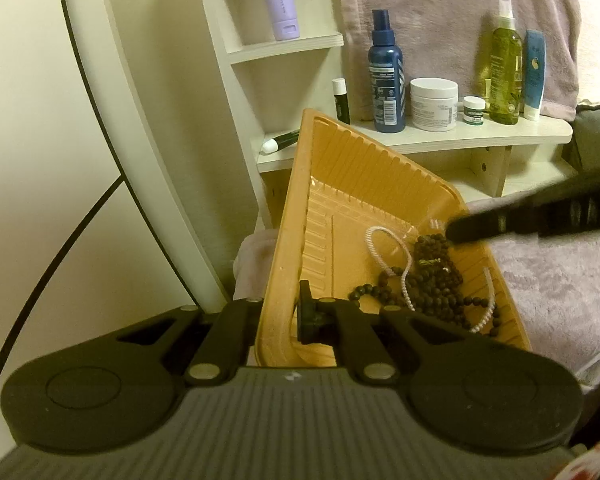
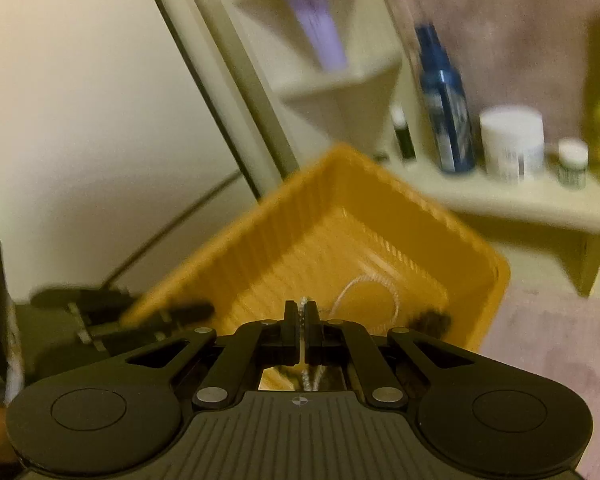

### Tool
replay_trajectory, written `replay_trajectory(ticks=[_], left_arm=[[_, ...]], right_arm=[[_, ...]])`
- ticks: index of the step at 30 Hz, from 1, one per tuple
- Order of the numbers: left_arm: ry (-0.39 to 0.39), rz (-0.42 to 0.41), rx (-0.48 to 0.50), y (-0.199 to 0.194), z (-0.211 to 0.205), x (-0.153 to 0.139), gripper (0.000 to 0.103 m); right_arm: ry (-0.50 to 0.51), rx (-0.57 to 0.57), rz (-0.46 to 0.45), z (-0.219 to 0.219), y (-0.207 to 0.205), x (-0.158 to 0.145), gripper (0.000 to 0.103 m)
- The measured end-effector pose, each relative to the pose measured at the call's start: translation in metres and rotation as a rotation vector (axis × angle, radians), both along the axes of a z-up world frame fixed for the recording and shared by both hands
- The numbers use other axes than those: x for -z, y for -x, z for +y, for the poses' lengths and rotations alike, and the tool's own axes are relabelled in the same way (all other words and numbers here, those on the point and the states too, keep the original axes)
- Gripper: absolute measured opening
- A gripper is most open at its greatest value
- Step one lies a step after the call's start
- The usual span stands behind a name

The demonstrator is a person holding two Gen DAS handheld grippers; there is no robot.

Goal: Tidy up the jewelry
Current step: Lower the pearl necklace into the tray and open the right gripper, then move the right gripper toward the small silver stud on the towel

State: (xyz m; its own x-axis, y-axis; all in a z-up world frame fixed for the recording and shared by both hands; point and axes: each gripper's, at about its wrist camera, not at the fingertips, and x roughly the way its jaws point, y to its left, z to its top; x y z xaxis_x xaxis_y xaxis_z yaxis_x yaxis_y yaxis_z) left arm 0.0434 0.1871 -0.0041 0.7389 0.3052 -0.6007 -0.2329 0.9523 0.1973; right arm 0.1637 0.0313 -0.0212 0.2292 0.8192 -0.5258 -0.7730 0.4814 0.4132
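Jewelry sits in the tilted orange tray (image 1: 340, 184): left gripper (image 1: 278, 316) clamps its near rim, right gripper (image 2: 303, 316) pinches the white chain (image 1: 384, 236) beside dark beads (image 1: 428, 276), likely lifting next.

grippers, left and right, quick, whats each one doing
left gripper: shut on the wall of the orange tray.
right gripper: shut on the white bead strand.
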Motion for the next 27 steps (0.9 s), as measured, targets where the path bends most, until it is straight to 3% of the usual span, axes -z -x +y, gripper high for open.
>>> replay_trajectory(ticks=[11, 12, 13, 15, 23, 27], left_arm=[[0.000, 0.000, 0.000, 0.001, 0.001, 0.000, 0.004], [0.000, 0.000, -0.001, 0.001, 0.001, 0.001, 0.004], [0.000, 0.000, -0.001, 0.001, 0.001, 0.001, 0.004], [0.000, 0.000, 0.000, 0.001, 0.000, 0.001, 0.004], [-0.003, 0.001, 0.000, 0.001, 0.001, 0.001, 0.004], [-0.004, 0.002, 0.000, 0.001, 0.000, 0.001, 0.004]], right_arm=[[0.008, -0.024, 0.040, -0.005, 0.000, 0.014, 0.006], [0.003, -0.010, 0.040, -0.007, -0.001, 0.014, 0.019], [-0.006, 0.006, 0.044, -0.012, -0.001, 0.014, 0.041], [-0.024, 0.043, 0.044, -0.019, -0.003, 0.014, 0.057], [-0.009, 0.242, 0.042, -0.080, -0.007, 0.021, 0.057], [0.032, 0.359, -0.018, -0.113, -0.001, 0.024, 0.057]])
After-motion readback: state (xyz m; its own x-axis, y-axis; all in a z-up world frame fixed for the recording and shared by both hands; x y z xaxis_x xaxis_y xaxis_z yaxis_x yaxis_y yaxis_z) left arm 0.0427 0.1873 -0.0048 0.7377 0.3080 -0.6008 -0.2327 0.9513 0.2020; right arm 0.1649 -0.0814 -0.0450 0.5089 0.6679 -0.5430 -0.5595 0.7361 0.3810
